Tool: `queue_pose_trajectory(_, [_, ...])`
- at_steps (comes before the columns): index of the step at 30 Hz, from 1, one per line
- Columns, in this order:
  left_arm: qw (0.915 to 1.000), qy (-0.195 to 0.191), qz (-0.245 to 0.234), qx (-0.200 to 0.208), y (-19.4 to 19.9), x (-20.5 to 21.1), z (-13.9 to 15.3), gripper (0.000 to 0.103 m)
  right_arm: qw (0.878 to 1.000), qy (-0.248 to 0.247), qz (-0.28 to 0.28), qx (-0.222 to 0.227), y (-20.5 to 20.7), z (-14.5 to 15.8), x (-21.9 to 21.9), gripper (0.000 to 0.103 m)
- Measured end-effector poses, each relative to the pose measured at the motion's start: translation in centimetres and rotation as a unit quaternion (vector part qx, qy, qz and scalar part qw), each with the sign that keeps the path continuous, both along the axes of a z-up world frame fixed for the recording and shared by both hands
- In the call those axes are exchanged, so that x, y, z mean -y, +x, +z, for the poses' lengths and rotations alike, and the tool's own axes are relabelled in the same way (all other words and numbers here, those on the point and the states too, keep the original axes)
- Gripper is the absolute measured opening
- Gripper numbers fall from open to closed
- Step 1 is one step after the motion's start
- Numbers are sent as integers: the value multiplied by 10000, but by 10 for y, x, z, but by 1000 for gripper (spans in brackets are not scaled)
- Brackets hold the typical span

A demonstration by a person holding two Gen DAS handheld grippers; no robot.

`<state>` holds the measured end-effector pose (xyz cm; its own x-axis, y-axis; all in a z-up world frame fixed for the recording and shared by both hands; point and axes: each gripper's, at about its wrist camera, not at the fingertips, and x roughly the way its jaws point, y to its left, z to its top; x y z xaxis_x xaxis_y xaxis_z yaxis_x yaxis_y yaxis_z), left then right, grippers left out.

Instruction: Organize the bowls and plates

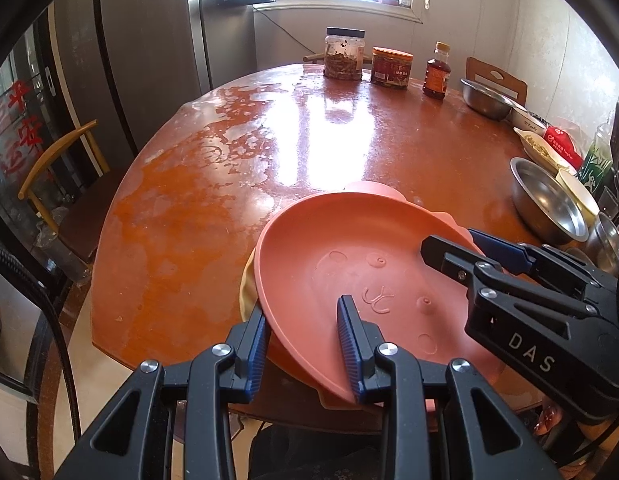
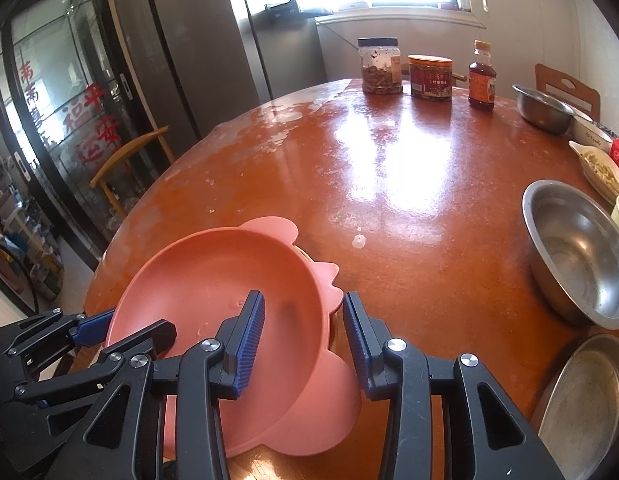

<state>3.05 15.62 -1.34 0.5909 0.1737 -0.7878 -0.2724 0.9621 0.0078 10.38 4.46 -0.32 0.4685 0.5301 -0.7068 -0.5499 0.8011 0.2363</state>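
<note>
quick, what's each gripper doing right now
Left gripper: shut on the pink plate, at its near-left rim.
Right gripper: shut on the same plate's right rim.

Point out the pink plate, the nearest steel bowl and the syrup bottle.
pink plate (image 1: 329, 264): left wrist view, on its inner floor.
steel bowl (image 2: 577, 256): right wrist view, on its inside bottom.
syrup bottle (image 2: 482, 84): right wrist view, on its label.
</note>
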Motion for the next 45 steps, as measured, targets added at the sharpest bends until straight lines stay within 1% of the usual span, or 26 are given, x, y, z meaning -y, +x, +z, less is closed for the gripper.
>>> queue_pose_trajectory(8, [9987, 500, 125, 51, 5, 4, -1, 34, 9996, -218, -79, 138, 0, -7, -2, 43])
queue_pose_trajectory(13, [9981, 590, 143, 107, 11, 2, -2, 34, 9996, -227, -121, 102, 6, -13, -1, 44])
queue_pose_trajectory(19, [9984, 541, 51, 138, 14, -3, -3, 35, 9997, -165, -152, 68, 9, -15, 0, 46])
queue_pose_trajectory(20, [9984, 545, 46, 139, 13, -4, -3, 35, 9997, -169, -168, 68, 9, -15, 0, 47])
queue_pose_trajectory(22, [9982, 571, 50, 145, 13, -4, -4, 35, 9995, -200, -217, 69, 10, -15, 1, 54])
queue_pose_trajectory(24, [9982, 577, 47, 132, 15, -7, -3, 36, 9995, -149, -282, 3, 12, -16, 2, 54])
queue_pose_trajectory(26, [9979, 634, 76, 103, 17, -9, -2, 36, 9995, -123, -280, -98, 14, -16, 2, 58])
queue_pose_trajectory(27, [9976, 670, 106, 125, 17, -10, 0, 37, 9995, -97, -289, -127, 14, -16, 3, 59])
queue_pose_trajectory(29, [9969, 745, 192, 149, 19, -14, 2, 48, 9994, -95, -294, -128, 12, -15, 3, 59])
queue_pose_trajectory(31, [9973, 676, 216, 184, 19, -19, 5, 50, 9994, -98, -308, -111, 11, -13, 3, 59])
queue_pose_trajectory(34, [9984, 497, 195, 188, 19, -25, 5, 50, 9993, -97, -336, -105, 11, -11, 4, 59])
queue_pose_trajectory(36, [9984, 483, 243, 186, 17, -28, 5, 50, 9993, -103, -340, -98, 10, -9, 4, 59])
queue_pose_trajectory(38, [9988, 380, 227, 199, 15, -30, 5, 50, 9993, -129, -340, -85, 10, -8, 4, 60])
queue_pose_trajectory(40, [9991, 269, 223, 235, 12, -32, 6, 50, 9993, -127, -352, -41, 9, -6, 5, 66])
queue_pose_trajectory(45, [9986, 350, 290, 273, 6, -33, 11, 51, 9991, -79, -421, 66, 7, 1, 10, 67])
